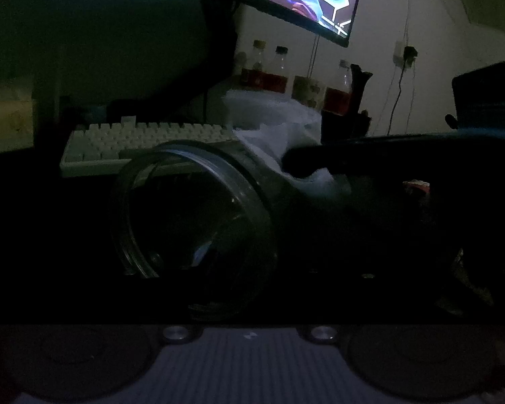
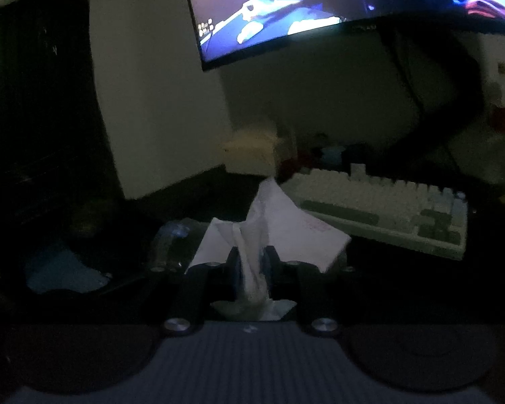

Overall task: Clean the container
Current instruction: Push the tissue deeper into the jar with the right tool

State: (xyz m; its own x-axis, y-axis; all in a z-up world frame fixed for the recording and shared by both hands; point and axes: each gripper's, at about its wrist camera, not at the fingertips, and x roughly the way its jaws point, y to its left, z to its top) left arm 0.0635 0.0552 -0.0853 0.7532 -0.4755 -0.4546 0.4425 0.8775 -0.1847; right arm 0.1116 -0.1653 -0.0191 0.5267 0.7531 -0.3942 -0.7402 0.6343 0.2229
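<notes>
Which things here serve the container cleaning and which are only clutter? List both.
For the job: clear container, white tissue, right tool gripping the tissue.
Lying about: keyboard, monitor, bottles.

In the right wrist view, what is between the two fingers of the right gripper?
A crumpled white tissue sits between the right gripper fingers; the right wrist view shows it.

keyboard [image 1: 144, 141] close behind tilted jar [image 1: 192, 215], bottles [image 1: 272, 74] farther back, dark desk [image 1: 50, 219] open left
</notes>
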